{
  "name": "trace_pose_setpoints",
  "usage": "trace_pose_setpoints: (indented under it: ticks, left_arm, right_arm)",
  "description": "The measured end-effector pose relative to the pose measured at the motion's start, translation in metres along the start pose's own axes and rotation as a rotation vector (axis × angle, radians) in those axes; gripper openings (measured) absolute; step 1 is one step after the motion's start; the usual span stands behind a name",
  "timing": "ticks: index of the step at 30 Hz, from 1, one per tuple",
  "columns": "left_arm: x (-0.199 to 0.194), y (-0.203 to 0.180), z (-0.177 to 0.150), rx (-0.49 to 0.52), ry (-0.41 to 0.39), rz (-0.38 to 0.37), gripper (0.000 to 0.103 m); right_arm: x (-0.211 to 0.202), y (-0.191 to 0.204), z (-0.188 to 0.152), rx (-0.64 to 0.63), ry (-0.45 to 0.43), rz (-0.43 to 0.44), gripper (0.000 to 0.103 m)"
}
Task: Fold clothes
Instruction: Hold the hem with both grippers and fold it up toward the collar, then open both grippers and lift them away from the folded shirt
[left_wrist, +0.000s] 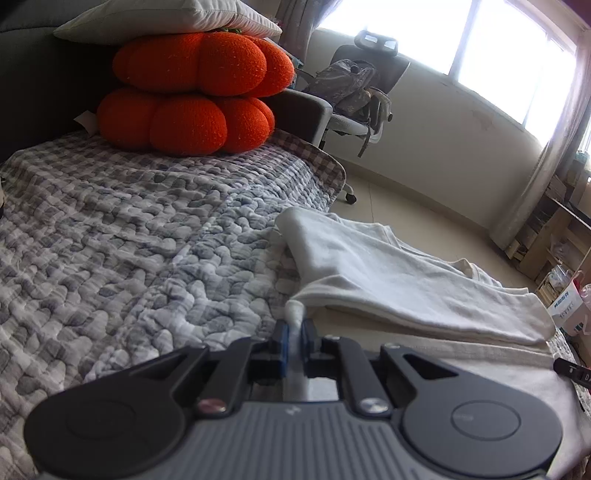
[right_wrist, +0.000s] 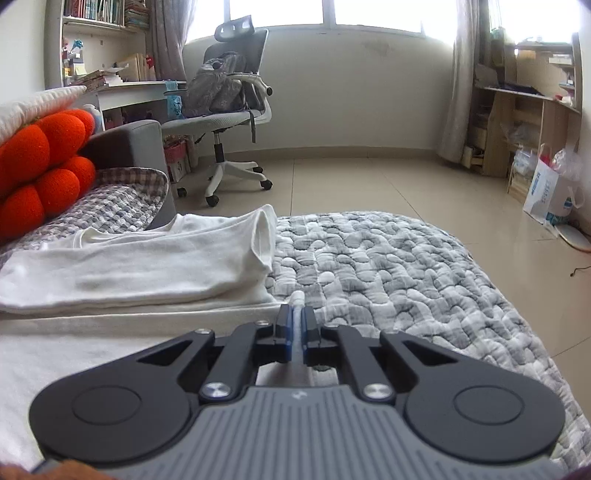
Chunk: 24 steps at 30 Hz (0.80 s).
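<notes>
On the bed (left_wrist: 122, 236), over a grey-and-white quilted cover, a white T-shirt (left_wrist: 388, 273) lies near the far edge, toward the tiled floor (right_wrist: 369, 177). Its sleeves appear turned inward across the body, forming a narrow stack with the neckline (left_wrist: 467, 266) visible at the far end. The nearer portion of the garment runs flat beneath both tools.

The left tool (left_wrist: 293, 334) is closed on a pinch of white fabric at the shirt's left side edge; cloth shows between the blue pads (left_wrist: 283, 338). The right tool (right_wrist: 295, 325) is likewise clamped on white fabric at the opposite side edge, cloth protruding past its tips. Both tools sit low, at or just above the cover.

Two orange pumpkin cushions (left_wrist: 192, 88) under a pale pillow (left_wrist: 166, 18) occupy the head corner of the bed, well apart from the garment. An office chair (right_wrist: 229, 110) stands on the floor beyond.

Assessment: the step in hand appears to be a lengthwise fold, with both lower edges gripped for carrying toward the collar. The next move would call for lifting both tools evenly, keeping the held edge taut and level, and laying it square upon the folded sleeves without disturbing them. Uneven travel risks a skewed fold.
</notes>
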<state>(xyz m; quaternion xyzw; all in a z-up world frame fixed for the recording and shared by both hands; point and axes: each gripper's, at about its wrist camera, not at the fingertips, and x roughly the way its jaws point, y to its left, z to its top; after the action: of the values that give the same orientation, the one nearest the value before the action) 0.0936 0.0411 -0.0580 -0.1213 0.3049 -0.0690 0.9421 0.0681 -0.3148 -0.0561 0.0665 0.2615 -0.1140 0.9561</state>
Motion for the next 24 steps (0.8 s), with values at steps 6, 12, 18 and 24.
trace_pose_setpoints:
  ticks: [6, 12, 18, 24]
  left_arm:
    - [-0.005, -0.005, 0.001, 0.016, -0.009, 0.024, 0.017]
    - [-0.028, -0.014, 0.007, 0.031, -0.089, 0.016, 0.046]
    - [-0.035, -0.041, -0.003, 0.133, -0.078, -0.115, 0.056]
    - [-0.025, -0.066, -0.022, 0.217, 0.072, -0.349, 0.056]
  right_arm:
    - [-0.004, -0.001, -0.001, 0.0, -0.006, -0.002, 0.008]
    - [-0.021, -0.002, 0.007, 0.031, -0.049, 0.012, 0.017]
    - [-0.04, 0.015, 0.005, 0.022, -0.081, 0.143, 0.056]
    - [-0.048, 0.051, -0.007, -0.072, 0.006, 0.272, 0.056]
